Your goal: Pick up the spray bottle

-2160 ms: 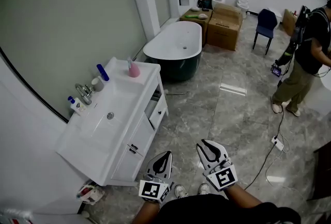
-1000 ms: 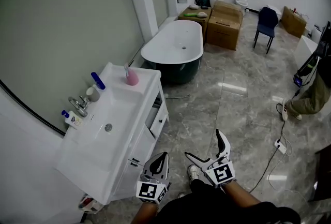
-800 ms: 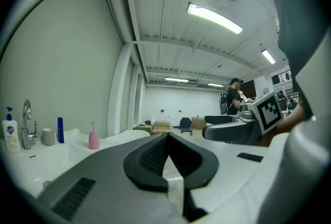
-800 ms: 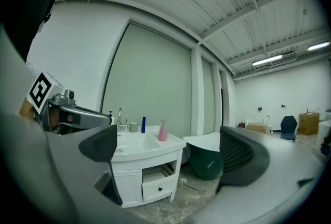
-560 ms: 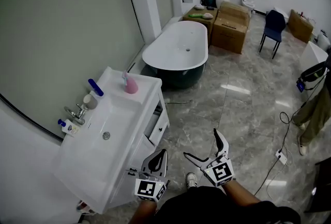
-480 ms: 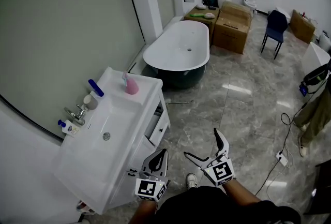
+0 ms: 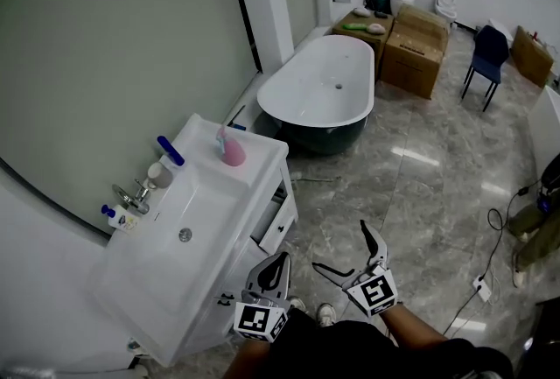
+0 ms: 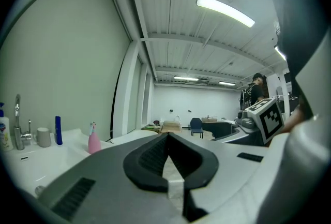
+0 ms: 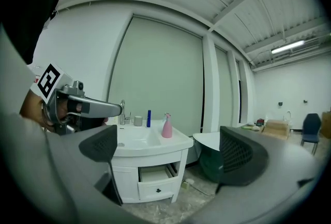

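The pink spray bottle [image 7: 232, 150] stands at the back right corner of the white vanity top [image 7: 210, 220], beside the basin. It also shows as a small pink spray bottle [image 8: 94, 141] in the left gripper view and as the spray bottle [image 9: 166, 127] in the right gripper view. My left gripper [image 7: 279, 260] is held low in front of the vanity, shut and empty, its jaws meeting at the left gripper's tip [image 8: 168, 137]. My right gripper [image 7: 341, 248] is beside it, open and empty. Between the right gripper's [image 9: 170, 150] spread jaws the vanity shows, well away.
A blue bottle [image 7: 170, 150], a cup [image 7: 157, 173] and a faucet [image 7: 131, 196] line the vanity's back. A vanity drawer [image 7: 273, 220] stands open. A bathtub [image 7: 317, 93], cardboard boxes [image 7: 426, 38] and a blue chair [image 7: 487, 53] stand beyond. A person's leg [image 7: 538, 220] and cables are at far right.
My right gripper has gone from shut to open since the earliest frame. The view has shifted along the vanity, and the person on the right has moved off to the frame's edge.
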A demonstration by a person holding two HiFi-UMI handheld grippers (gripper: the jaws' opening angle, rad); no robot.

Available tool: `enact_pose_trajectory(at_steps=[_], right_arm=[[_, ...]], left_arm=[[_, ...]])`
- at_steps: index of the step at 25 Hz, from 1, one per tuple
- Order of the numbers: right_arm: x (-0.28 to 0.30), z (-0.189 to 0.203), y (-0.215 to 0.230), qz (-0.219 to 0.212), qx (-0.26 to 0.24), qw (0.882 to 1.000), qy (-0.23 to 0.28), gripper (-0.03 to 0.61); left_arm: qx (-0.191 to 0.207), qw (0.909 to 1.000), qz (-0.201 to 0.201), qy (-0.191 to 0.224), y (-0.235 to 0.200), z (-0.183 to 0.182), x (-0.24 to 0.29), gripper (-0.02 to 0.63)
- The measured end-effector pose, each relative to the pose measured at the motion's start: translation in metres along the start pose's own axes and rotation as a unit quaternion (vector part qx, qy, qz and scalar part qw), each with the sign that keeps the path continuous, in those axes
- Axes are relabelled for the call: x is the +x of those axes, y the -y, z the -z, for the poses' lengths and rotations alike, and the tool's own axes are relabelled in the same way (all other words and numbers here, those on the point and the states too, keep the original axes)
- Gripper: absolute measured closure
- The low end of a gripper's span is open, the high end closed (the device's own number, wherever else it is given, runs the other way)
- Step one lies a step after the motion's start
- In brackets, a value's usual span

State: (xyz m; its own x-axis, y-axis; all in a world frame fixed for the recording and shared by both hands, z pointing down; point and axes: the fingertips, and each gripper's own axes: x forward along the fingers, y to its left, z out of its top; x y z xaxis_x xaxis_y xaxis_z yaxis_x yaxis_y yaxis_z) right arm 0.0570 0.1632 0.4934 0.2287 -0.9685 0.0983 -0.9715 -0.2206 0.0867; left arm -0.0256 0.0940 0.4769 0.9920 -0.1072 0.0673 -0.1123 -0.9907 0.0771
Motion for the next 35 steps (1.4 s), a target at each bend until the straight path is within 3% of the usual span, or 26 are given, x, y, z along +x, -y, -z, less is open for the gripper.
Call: enact_pose_trajectory(at_steps=[7,14,26,35], right_arm=[[0.057,-0.002,0.019,-0.016,-0.014,1.0,0.003,-0.009],[0.139,-0.014,0.039,-0.031,-0.031,0.999,0.015,-0.009],[0.261,-0.03,0.039,-0.075,-0.045,0.996,0.002,-0.009],[0.318,-0.027,0.032,-0.109,-0.046,0.993,-0.013,-0.008]], left_arm=[[-0.017,0.9995,-0.027,-0.001,-0.05,0.003,0.032,0.621],[-0.008,0.9993,-0.036,0.012,-0.11,-0.013,0.074,0.621],[-0.025,0.9963,-0.08,0.018,-0.22,-0.022,0.105,0.621],[-0.025,0.9934,-0.111,0.015,-0.268,-0.025,0.112,0.621]])
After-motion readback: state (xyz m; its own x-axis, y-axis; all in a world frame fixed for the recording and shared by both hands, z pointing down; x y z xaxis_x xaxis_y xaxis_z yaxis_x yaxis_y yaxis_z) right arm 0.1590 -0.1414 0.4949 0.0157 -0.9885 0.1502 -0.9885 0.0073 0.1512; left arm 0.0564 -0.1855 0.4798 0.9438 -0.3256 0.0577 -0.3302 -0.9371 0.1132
